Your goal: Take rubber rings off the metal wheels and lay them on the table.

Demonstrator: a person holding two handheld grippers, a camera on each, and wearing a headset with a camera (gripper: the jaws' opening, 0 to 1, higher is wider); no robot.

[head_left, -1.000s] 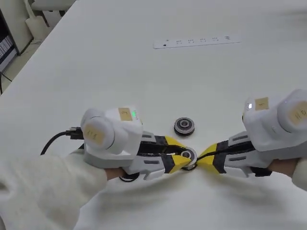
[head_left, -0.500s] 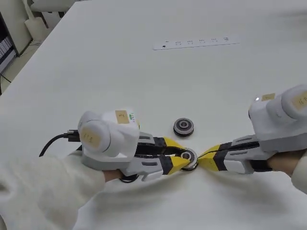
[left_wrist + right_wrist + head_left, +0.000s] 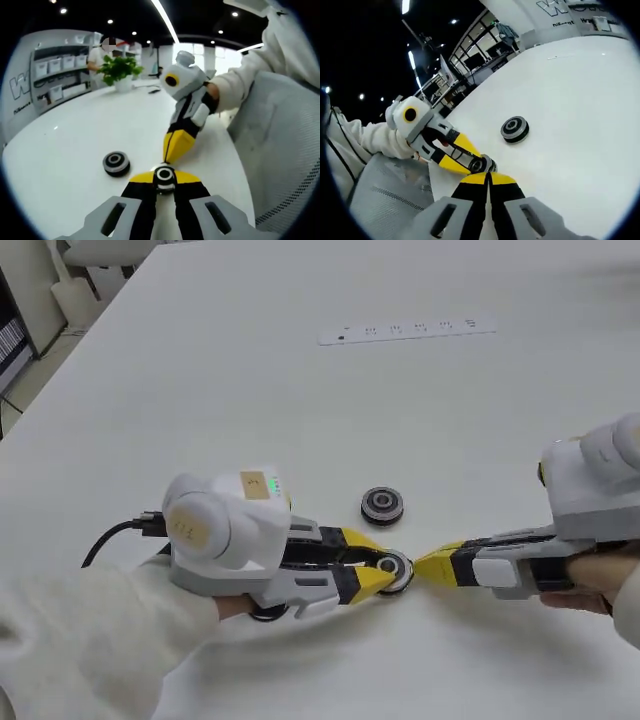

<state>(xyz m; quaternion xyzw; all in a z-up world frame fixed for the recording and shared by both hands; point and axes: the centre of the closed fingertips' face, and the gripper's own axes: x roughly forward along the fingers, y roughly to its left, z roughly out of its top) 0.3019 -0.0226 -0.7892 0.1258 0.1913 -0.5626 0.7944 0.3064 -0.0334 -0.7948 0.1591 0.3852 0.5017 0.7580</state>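
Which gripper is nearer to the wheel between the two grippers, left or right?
Left. The left gripper holds the wheel between its fingers. The right gripper points at it from the opposite side, its shut tips right at the wheel's rim.

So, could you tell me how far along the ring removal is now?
Done: nothing certain; a dark shape beneath the body of the left tongs may be a freed ring, but I cannot tell. In hand: the left tongs are shut on one wheel, with the shut right tongs at its rim. Left: that ring, then the second wheel, on the table with its black ring on.
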